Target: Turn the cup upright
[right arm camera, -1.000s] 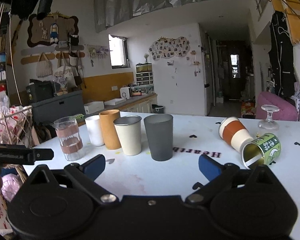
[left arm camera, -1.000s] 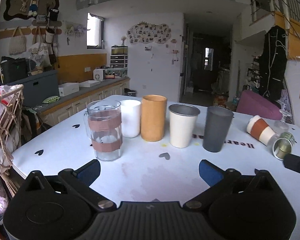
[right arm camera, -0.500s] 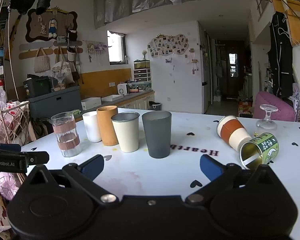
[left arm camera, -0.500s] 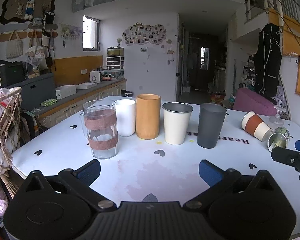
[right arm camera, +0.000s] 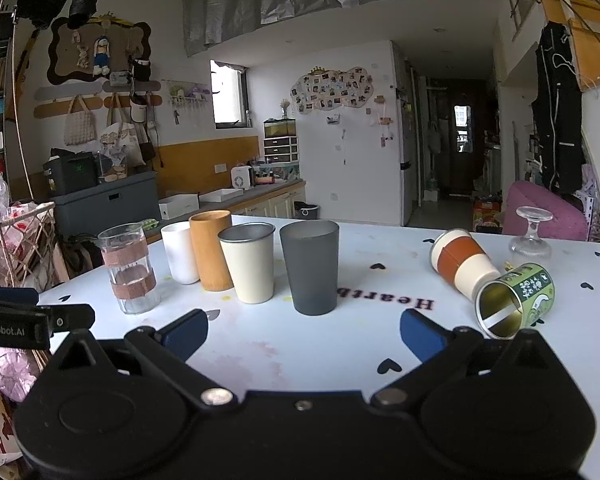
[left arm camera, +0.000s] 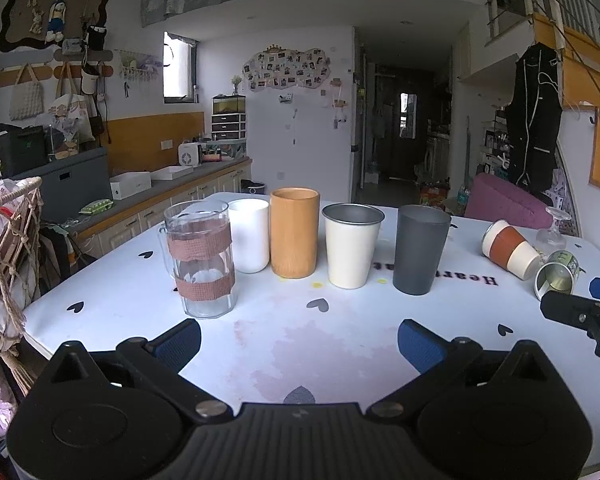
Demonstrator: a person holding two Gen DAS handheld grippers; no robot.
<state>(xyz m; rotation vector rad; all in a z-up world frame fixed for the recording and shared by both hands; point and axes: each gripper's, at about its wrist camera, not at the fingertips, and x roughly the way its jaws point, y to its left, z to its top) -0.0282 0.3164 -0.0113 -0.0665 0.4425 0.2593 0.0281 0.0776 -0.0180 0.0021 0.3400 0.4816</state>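
the white paper cup w/ an orange-brown sleeve [right arm camera: 462, 269] is seen lying on its side toward the far right edge of the white heart-print table [right arm camera: 340, 344], base pointing away, rim touching or just beside the green printed tin cup w/ gold inside [right arm camera: 516, 300], also tipped over. a clear stemmed glass [right arm camera: 530, 236] is stood mouth-down just behind both.

the right gripper [right arm camera: 304, 330] is held low over the near edge, jaws spread wide, nothing between them. the left gripper [left arm camera: 298, 340] is likewise wide open & empty, near the front left.

the paper cup is judged light, thin-walled, easily crushed; the sleeve is the best hold, mid-body, w/ gentle squeeze. the tin is judged stiffer but slick & apt to roll.

five upright cups are lined along the left-centre: taped clear glass [right arm camera: 128, 276], white [right arm camera: 179, 254], tan wooden [right arm camera: 212, 250], cream steel-lined [right arm camera: 250, 264], dark grey [right arm camera: 312, 266]. bare tabletop is left between the grey cup & the fallen pair for swinging upright; the stemmed glass is the breakage risk.
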